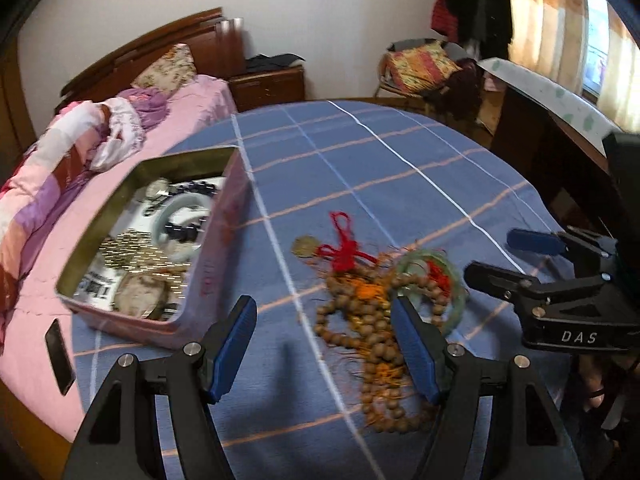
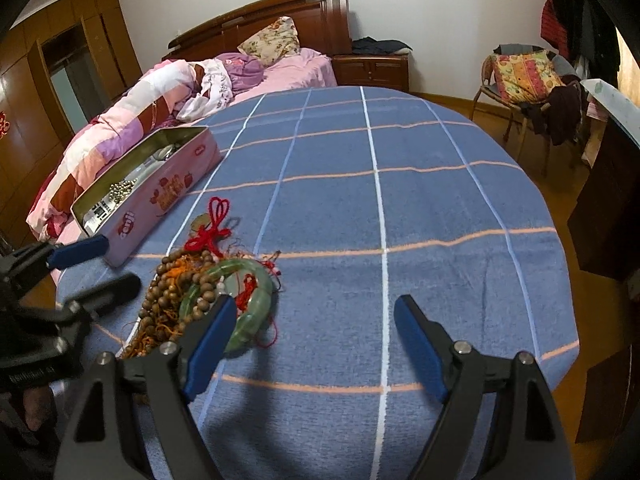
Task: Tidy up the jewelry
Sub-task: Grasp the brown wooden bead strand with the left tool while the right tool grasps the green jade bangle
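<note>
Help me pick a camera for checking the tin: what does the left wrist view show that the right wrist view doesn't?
Only the left wrist view looks down into the tin, showing a pale bangle and dark beads. Only the right wrist view shows the tin's printed side and the wardrobe. Both show the wooden bead strand, green bangle, red knot and both open grippers.

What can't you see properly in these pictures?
- Left view: the things inside the tin are blurred; some cannot be named.
- Right view: the tin's near wall hides most of its contents.
- Right view: the right claw's finger covers part of the green bangle.
- Left view: the left claw's finger covers part of the wooden beads.
</note>
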Demonstrator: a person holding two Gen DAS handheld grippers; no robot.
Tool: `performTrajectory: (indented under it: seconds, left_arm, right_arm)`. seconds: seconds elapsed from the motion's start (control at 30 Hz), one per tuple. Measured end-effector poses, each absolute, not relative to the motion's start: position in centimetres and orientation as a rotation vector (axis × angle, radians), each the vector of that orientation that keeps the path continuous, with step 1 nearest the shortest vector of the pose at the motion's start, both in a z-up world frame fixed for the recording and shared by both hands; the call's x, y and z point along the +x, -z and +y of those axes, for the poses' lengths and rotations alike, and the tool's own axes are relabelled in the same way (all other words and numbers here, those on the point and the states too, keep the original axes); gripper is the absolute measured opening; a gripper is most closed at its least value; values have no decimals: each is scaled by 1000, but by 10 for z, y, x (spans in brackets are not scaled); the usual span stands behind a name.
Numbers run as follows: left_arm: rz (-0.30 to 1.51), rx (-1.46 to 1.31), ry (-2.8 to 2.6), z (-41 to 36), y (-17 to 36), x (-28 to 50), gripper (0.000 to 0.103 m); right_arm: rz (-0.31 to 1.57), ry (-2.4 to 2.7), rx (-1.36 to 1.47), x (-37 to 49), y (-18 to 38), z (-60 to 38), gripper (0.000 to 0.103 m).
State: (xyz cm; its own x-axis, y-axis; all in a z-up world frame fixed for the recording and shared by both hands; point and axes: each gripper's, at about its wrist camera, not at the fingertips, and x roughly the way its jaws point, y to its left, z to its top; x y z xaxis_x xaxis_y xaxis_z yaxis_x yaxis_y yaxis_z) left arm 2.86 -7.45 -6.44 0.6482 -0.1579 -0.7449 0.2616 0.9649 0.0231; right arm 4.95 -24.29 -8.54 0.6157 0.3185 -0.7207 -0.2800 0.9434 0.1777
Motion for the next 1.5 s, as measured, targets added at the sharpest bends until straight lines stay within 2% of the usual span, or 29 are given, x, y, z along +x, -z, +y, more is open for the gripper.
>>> performTrajectory:
  seconds: [0.07, 0.13, 0.17, 0.23, 0.33, 0.53, 0.67, 0.87, 1.5]
  left_arm:
    - [851, 145, 252, -79, 71, 32, 62]
    - [893, 140, 283, -84, 80, 37, 40]
    - [914, 127, 302, -84, 84, 39, 33]
    - [916, 110, 335, -85, 85, 39, 12]
    - [882, 107, 337, -83, 76, 33, 6]
    - [739, 106, 322, -71, 38, 10, 6]
    - [695, 80, 287, -57, 22, 6, 6]
    - [651, 35, 241, -32, 4, 8, 6]
    - [696, 1, 230, -21, 19, 11, 6]
  right_arm:
    - [839, -340, 54, 49, 86, -244, 84]
    - [838, -338, 60, 49, 86, -245, 84]
    - [837, -337, 60, 49, 86, -246, 84]
    - [839, -338, 59, 49, 86, -245, 84]
    - [837, -338, 58, 48, 86, -244, 84]
    - [825, -348, 39, 46, 82, -241, 84]
    - [824, -366, 26, 44, 79, -235, 69]
    - [833, -381, 11, 43, 80, -229, 54]
    - [908, -432, 17, 47, 89, -214, 27]
